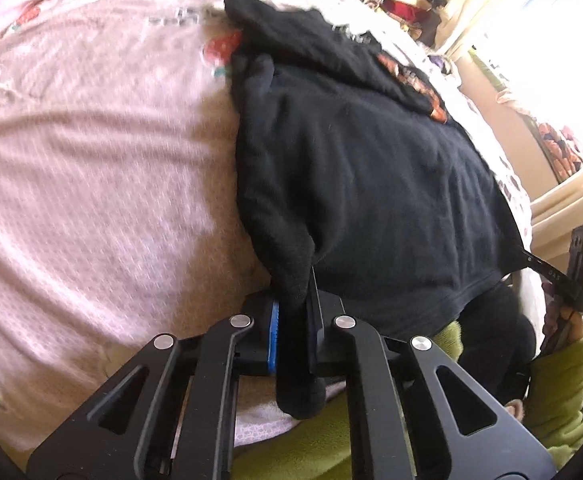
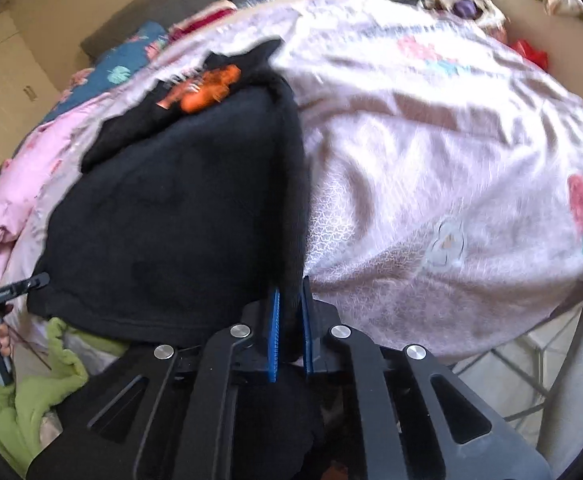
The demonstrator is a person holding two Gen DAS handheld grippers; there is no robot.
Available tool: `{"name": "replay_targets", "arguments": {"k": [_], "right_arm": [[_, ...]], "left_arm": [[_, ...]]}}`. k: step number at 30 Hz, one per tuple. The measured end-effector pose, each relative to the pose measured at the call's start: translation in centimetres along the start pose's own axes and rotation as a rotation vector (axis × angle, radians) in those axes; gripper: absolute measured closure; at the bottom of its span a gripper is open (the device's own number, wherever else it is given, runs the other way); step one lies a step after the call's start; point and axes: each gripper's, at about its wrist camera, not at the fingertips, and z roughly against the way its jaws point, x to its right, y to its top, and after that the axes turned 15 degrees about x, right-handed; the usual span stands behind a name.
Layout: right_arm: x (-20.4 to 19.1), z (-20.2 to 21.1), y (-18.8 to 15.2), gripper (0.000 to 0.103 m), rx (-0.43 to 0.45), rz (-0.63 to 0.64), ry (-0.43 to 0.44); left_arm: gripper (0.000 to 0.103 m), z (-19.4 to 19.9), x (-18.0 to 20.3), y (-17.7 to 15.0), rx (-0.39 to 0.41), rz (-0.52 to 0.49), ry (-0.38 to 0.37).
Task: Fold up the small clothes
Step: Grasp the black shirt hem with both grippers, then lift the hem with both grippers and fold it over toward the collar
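Left wrist view: the left gripper, pitched steeply down at the bottom centre of the frame, has its jaws pressed together on a fold at the near left edge of a black sweatshirt. A blue pad shows on the left finger; a tail of black cloth hangs below the jaws. The sweatshirt lies spread over a pink floral bedspread, running from the lower centre up to the upper centre, where an orange print shows on its turned-over upper part. At the right edge, a hand in a green sleeve holds the other tool's handle.

Right wrist view: the right gripper, likewise angled down, is clamped on the garment's near right edge, blue pads on both sides of the pinched cloth. The garment fills the centre left of the frame, the bedspread the right. A blue leaf-patterned pillow lies at upper left.
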Motion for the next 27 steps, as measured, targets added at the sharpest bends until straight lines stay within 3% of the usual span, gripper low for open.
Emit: {"name": "replay_targets", "arguments": {"k": [8, 16, 27], "right_arm": [[-1.3, 3.0, 3.1, 0.095, 0.136, -0.031, 0.049], [-1.8, 4.3, 5.6, 0.096, 0.253, -0.065, 0.045], [-2.9, 4.1, 9.0, 0.096, 0.319, -0.048, 0.025]], "left_arm": [[0.099, 2.6, 1.2, 3.2, 0.115, -0.010, -0.077], [0.100, 3.8, 1.1, 5.1, 0.188, -0.011, -0.081], [0.100, 4.3, 1.2, 7.1, 0.252, -0.016, -0.071]]}}
